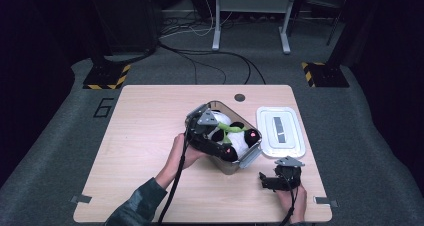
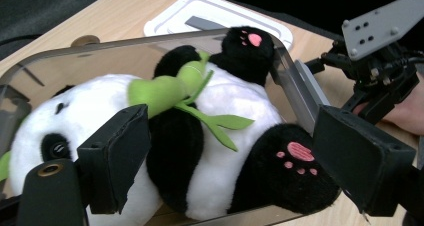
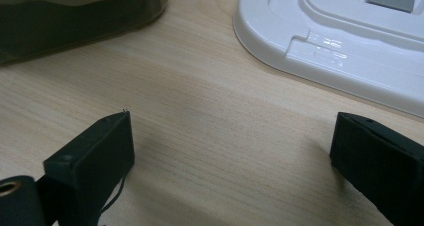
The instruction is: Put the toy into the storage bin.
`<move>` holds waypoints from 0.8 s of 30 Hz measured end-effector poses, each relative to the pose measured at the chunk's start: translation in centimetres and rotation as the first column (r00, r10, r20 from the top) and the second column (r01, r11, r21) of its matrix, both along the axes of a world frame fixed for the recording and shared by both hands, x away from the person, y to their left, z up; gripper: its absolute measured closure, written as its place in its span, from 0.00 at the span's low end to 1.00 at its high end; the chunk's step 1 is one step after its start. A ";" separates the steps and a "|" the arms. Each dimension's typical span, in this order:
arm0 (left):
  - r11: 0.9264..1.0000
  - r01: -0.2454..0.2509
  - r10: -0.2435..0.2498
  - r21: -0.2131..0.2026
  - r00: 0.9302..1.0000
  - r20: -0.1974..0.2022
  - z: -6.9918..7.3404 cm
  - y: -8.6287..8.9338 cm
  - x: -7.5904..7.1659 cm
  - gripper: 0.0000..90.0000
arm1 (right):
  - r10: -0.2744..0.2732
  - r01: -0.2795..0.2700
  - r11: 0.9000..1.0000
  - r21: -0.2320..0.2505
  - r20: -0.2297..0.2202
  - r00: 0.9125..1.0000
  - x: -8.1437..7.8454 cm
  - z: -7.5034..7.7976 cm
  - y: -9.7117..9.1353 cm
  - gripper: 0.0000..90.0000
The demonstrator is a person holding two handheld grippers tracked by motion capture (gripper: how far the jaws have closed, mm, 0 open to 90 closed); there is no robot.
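Note:
A black-and-white panda plush (image 1: pixel 236 138) with a green bamboo sprig (image 2: pixel 165 91) lies on its back inside a smoky clear bin (image 1: pixel 220 104) at the table's middle. My left gripper (image 1: pixel 220 136) hovers over the bin's left part, held by a hand. In the left gripper view its jaws stand wide, one on either side of the panda (image 2: pixel 225 116), and I see no pad pressing on it. My right gripper (image 1: pixel 276 175) rests low near the front right of the table. Its jaws (image 3: pixel 230 151) are open over bare wood with nothing between them.
A white lid (image 1: pixel 280 131) with a grey handle lies flat just right of the bin, and its edge (image 3: pixel 350 41) is close ahead of my right gripper. The wooden table (image 1: pixel 145 136) has free room on its left half. Dark floor and stands surround it.

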State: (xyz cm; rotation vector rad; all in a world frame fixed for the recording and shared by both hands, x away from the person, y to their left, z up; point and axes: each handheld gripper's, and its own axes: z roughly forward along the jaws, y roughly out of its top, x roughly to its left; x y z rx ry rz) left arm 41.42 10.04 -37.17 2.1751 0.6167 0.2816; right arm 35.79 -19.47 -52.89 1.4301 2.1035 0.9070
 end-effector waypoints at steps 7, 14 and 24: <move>0.999 -0.003 0.003 0.044 1.000 0.005 -1.4 -1.0 0.2 0.17 | 0.001 -0.001 1.000 0.001 0.000 1.000 0.0 0.0 0.0 0.03; 0.997 -0.008 0.009 0.075 1.000 -0.012 -2.3 -1.5 0.6 0.17 | 0.001 -0.001 1.000 0.001 0.001 1.000 0.0 0.0 0.0 0.03; 0.990 -0.002 0.006 0.142 1.000 -0.027 -3.2 -2.4 1.0 0.17 | 0.002 -0.002 1.000 0.001 0.000 1.000 0.0 0.0 0.0 0.03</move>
